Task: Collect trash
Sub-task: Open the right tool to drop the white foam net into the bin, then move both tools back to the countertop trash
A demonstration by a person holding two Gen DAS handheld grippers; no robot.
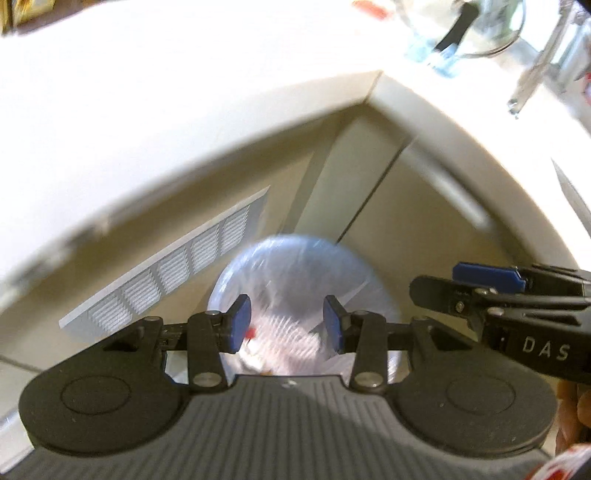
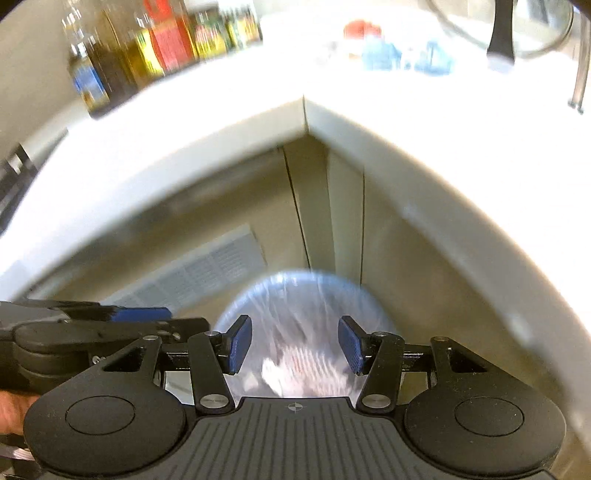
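Observation:
A round bin lined with a clear bluish bag (image 1: 303, 269) stands on the floor in the inner corner of the counter, with crumpled white and red trash (image 1: 280, 339) inside. It also shows in the right wrist view (image 2: 295, 299). My left gripper (image 1: 287, 325) is open and empty, held above the bin. My right gripper (image 2: 295, 345) is open and empty, also above the bin. The right gripper shows at the right of the left wrist view (image 1: 487, 280). The left gripper shows at the left of the right wrist view (image 2: 122, 321).
A white L-shaped counter (image 2: 303, 110) wraps around the bin. Bottles and jars (image 2: 155, 48) stand at its back left. A glass bowl (image 1: 472, 26), blue items (image 2: 402, 55) and a red item (image 2: 360, 29) lie on it. A white vent grille (image 1: 177, 266) is in the cabinet face.

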